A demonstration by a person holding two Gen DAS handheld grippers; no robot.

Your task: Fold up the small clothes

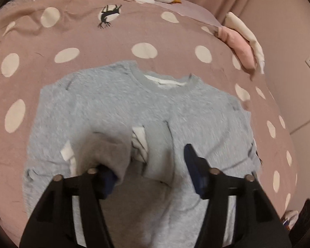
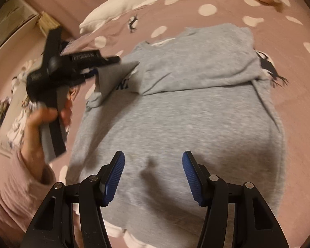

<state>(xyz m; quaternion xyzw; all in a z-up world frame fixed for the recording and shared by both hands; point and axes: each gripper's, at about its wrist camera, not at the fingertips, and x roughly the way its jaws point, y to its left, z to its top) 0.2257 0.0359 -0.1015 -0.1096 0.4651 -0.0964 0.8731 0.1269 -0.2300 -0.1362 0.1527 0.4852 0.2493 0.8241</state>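
Polka-dot bedspread (image 1: 76, 41) carries the grey sweatshirt (image 2: 196, 124), collar away from me, both sleeves folded in.

Left gripper (image 1: 150, 171), jaws parted, sleeve cuff draped over one finger; my right gripper (image 2: 153, 177), released and empty, hovers nearer the hem.

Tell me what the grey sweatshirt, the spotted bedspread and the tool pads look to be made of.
Grey sweatshirt: soft heathered knit, likely cotton fleece; matte, fuzzy, ribbed collar.
Spotted bedspread: thin woven cloth, probably cotton; matte, finely creased, printed cream dots.
Pads on the right tool: blue, finely ribbed, seemingly rubber or soft plastic; the arms behind look like hard black plastic with a slight sheen.
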